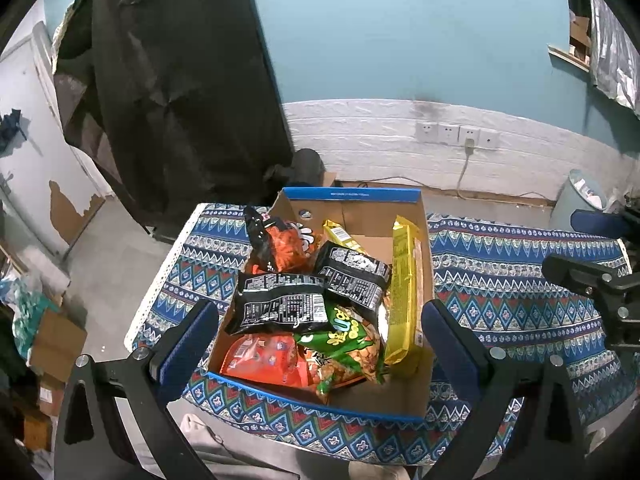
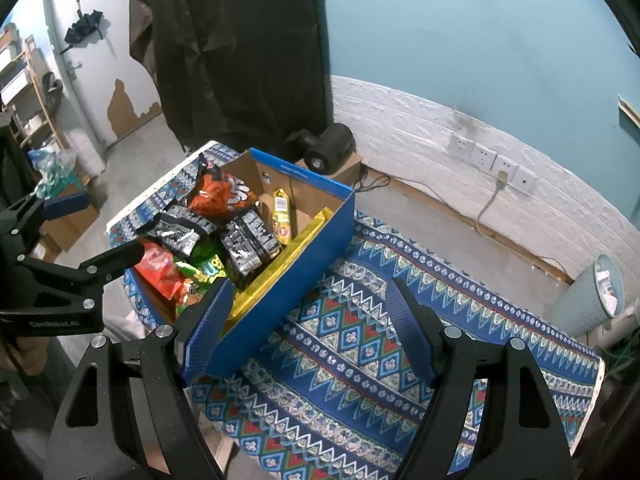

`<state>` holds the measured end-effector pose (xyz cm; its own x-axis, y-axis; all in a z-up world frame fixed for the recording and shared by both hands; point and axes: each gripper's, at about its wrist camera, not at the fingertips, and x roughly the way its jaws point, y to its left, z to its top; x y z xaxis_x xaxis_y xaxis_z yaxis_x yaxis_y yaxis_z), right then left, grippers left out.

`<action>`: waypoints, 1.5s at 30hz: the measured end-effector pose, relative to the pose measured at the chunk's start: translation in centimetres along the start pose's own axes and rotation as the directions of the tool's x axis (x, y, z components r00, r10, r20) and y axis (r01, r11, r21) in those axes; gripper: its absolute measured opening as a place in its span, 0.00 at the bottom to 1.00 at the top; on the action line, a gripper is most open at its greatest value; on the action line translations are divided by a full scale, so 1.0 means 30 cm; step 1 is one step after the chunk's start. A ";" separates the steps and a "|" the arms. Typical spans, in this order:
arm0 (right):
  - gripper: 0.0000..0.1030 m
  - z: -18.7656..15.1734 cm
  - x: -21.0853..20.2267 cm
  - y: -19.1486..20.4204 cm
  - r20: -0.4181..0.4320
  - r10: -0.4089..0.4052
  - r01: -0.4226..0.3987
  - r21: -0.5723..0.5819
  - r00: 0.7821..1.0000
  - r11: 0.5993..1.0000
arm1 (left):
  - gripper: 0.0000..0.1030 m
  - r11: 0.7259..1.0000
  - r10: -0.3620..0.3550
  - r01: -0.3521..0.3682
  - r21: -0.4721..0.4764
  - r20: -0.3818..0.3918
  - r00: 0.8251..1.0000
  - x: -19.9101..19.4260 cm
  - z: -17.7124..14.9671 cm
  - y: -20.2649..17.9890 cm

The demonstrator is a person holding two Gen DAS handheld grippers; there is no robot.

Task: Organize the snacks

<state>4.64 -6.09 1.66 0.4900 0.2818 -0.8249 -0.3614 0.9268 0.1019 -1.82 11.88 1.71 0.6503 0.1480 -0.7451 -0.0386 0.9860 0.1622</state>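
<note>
- Patterned tabletop point(image 1: 520, 264) carries my snack box point(image 1: 424, 240).
- Both grippers, left point(image 1: 320, 344) and right point(image 2: 308, 328), have fingers spread, empty.
- Black packet point(image 1: 280, 304) looks light, crinkly; I'd pinch its edge.

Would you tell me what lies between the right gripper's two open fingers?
Only bare patterned tablecloth lies between the right gripper fingers, in the right wrist view; the snack box stands just beside its left finger.

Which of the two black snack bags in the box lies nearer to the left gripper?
The black bag lying over the orange packet; the other black bag sits farther back, beside the long yellow packet.
</note>
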 end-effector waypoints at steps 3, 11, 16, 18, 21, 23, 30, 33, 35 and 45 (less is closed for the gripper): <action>0.75 -0.002 0.005 -0.001 -0.004 0.001 -0.001 0.001 1.000 1.000 | 0.99 1.000 -0.001 0.001 -0.005 -0.007 1.000 0.002 0.001 0.003; 0.75 -0.004 0.008 -0.002 -0.005 0.002 -0.002 0.000 1.000 1.000 | 0.99 1.000 0.003 -0.003 -0.006 -0.004 1.000 -0.001 0.002 0.010; 0.75 -0.009 0.013 0.001 -0.008 0.003 -0.003 0.000 1.000 1.000 | 0.99 1.000 0.004 -0.004 -0.004 -0.007 1.000 -0.001 -0.002 0.009; 0.75 -0.009 0.013 0.002 -0.008 0.003 -0.003 -0.001 1.000 1.000 | 0.99 1.000 0.005 -0.005 -0.002 -0.012 1.000 0.000 -0.002 0.009; 0.75 -0.009 0.013 0.004 -0.008 0.002 -0.002 0.001 1.000 1.000 | 0.99 1.000 0.009 -0.009 -0.003 -0.022 1.000 0.003 -0.003 0.010; 0.75 -0.009 0.013 0.004 -0.009 0.002 -0.002 0.001 1.000 1.000 | 0.99 1.000 0.010 -0.010 -0.003 -0.024 1.000 0.004 -0.002 0.010; 0.75 -0.010 0.013 0.003 -0.010 0.003 -0.003 0.000 1.000 1.000 | 0.99 1.000 0.009 -0.009 0.000 -0.022 1.000 0.002 -0.003 0.007; 0.75 -0.010 0.013 0.002 -0.010 0.003 -0.003 -0.001 1.000 1.000 | 0.99 1.000 0.010 -0.009 0.005 -0.021 1.000 0.002 -0.002 0.005; 0.75 -0.010 0.013 0.001 -0.009 0.003 -0.003 0.000 1.000 1.000 | 0.99 1.000 0.009 -0.008 0.007 -0.023 1.000 0.003 -0.003 0.005; 0.75 -0.009 0.012 0.001 -0.010 0.004 -0.004 -0.001 1.000 1.000 | 0.99 1.000 0.003 -0.003 0.012 -0.020 1.000 0.001 -0.006 0.002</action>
<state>4.60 -6.04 1.21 0.4810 0.2826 -0.8299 -0.3637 0.9256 0.1044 -1.94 11.95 1.59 0.6349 0.1528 -0.7573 -0.0317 0.9846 0.1721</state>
